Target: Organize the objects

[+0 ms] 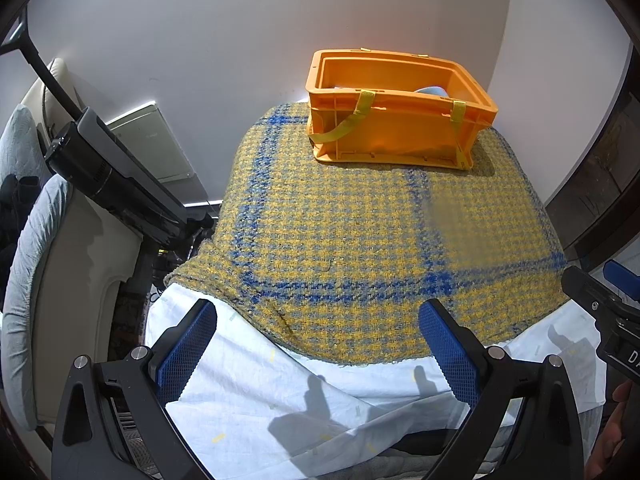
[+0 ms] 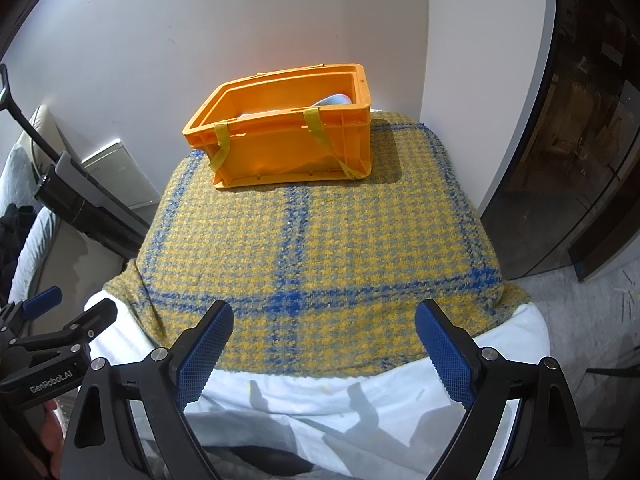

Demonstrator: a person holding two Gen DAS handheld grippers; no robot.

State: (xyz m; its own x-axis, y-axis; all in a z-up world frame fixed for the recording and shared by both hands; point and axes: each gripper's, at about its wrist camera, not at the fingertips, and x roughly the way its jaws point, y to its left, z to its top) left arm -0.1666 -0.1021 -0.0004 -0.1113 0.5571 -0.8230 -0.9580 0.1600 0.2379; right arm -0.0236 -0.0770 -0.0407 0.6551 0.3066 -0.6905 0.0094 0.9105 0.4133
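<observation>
Off to the left a black vacuum cleaner (image 1: 112, 172) leans against a pale sofa (image 1: 60, 288), close to the bench's left edge; a wide swing of the left gripper (image 1: 318, 344) could, I think, knock it over. That gripper points steeply down at the near edge, its blue pads (image 1: 186, 352) standing wide apart with nothing between them, above the white sheet (image 1: 280, 400) that hangs below the yellow and blue checked blanket (image 1: 360, 240).

In the middle, the loose blanket is the main worry: jaws dragged low across it could snag the weave and pull the orange crate (image 1: 396, 128) along with it. The crate sits at the far end, close to the wall, with something pale blue (image 2: 334, 100) inside that I can't identify. Its yellow straps (image 2: 222, 146) droop down the near side and could catch a fingertip reaching over the rim.

On the right, the right gripper (image 2: 324, 344) also tilts down over the near edge, jaws spread wide and empty, just beside the left one; the two could bump if both move inward together.
</observation>
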